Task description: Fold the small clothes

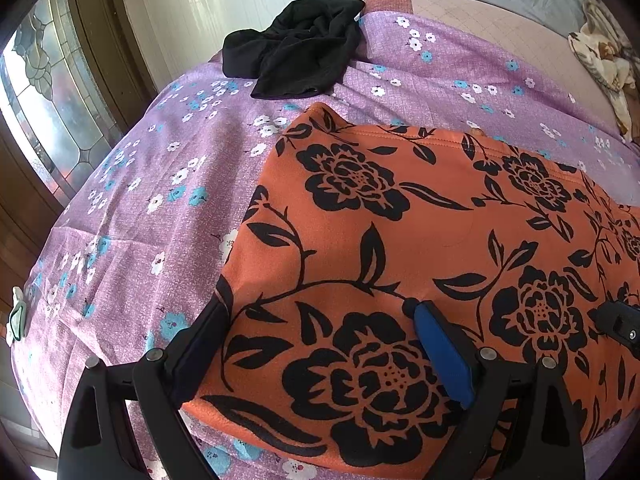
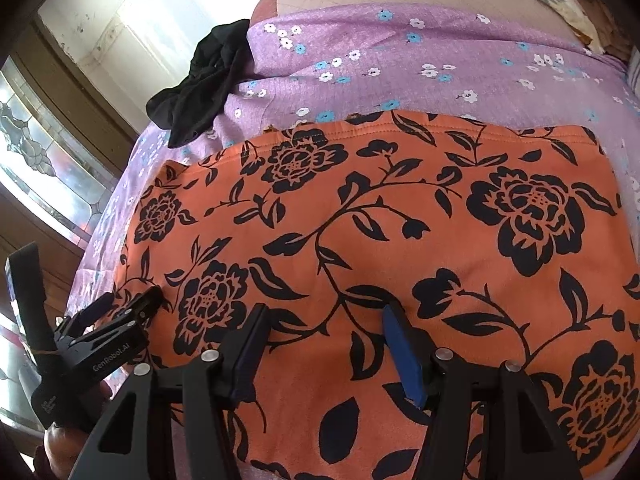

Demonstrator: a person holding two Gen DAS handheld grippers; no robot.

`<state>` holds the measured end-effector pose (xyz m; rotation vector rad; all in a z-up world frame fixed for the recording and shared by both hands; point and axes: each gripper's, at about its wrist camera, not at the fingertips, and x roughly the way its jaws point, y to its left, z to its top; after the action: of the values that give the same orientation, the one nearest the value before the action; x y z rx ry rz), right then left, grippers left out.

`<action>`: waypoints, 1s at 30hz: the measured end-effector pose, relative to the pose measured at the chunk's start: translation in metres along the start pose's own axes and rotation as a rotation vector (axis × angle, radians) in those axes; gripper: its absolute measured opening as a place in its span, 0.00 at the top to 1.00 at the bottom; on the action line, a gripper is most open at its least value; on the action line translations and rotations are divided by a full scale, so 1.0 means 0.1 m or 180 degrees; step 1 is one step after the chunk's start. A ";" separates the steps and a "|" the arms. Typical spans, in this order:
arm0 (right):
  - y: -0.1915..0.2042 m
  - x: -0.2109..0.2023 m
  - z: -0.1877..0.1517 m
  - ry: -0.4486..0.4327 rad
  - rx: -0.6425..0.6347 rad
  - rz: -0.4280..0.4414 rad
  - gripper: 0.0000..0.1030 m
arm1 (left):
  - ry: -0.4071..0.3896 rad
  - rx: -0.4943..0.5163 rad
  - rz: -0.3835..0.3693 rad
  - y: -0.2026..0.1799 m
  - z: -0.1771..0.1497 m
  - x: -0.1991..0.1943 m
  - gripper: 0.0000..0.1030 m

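Left wrist view: my left gripper [image 1: 316, 320] stands spread wide, straddling the near-left corner of the orange floral garment [image 1: 420, 232], ready to pinch it for folding. Right wrist view: my right gripper [image 2: 324, 320] gapes above the garment's near edge, holding nothing.

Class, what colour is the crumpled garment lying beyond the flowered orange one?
Black garment, plain; clearest in the left wrist view.

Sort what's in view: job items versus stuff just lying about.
Job: orange black-flowered garment, crumpled black garment, left tongs, right tongs.
Lying about: purple floral bedsheet, cream patterned cloth, leaded glass window.
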<state>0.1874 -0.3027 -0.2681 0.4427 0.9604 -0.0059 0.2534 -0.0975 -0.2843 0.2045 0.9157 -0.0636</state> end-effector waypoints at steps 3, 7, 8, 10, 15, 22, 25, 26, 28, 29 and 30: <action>0.00 0.00 0.00 -0.0001 0.0005 -0.0001 0.40 | -0.0006 0.0005 0.0000 0.00 0.00 -0.01 0.08; 0.01 0.00 -0.01 -0.0002 -0.0006 -0.0012 0.40 | -0.0008 0.0002 -0.0007 0.01 0.00 -0.02 0.08; 0.01 0.00 -0.01 0.0000 -0.0012 -0.0016 0.40 | -0.0009 0.0002 -0.0008 0.01 0.00 -0.02 0.08; 0.02 0.00 -0.01 0.0007 -0.0027 -0.0026 0.40 | -0.0012 -0.0005 -0.0004 0.01 0.00 -0.03 0.08; 0.00 -0.04 -0.03 0.0000 0.0009 -0.0007 0.40 | 0.0017 -0.0010 -0.0028 0.04 -0.04 -0.14 0.08; 0.07 -0.31 -0.11 -0.0176 0.0093 0.0364 0.40 | 0.0264 -0.1071 -0.0558 0.68 -0.48 -0.52 0.08; 0.15 -0.35 -0.12 -0.0156 0.0063 0.0416 0.40 | 0.0569 -0.1713 -0.0790 0.93 -0.68 -0.33 0.08; 0.16 -0.35 -0.13 -0.0136 0.0081 0.0433 0.40 | 0.0505 -0.1830 -0.0823 0.97 -0.68 -0.33 0.08; 0.15 -0.35 -0.13 -0.0127 0.0119 0.0450 0.40 | 0.0308 -0.1890 -0.0977 0.97 -0.61 -0.37 0.08; 0.14 -0.36 -0.12 -0.0129 0.0132 0.0456 0.40 | 0.0235 -0.1881 -0.1133 0.93 -0.56 -0.36 0.08; 0.12 -0.37 -0.11 -0.0137 0.0147 0.0459 0.40 | 0.0212 -0.1866 -0.1254 0.88 -0.51 -0.31 0.08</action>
<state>0.1596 -0.2944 -0.2401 0.5515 0.8858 0.0928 0.2075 -0.0021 -0.2771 -0.5225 0.9935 -0.1495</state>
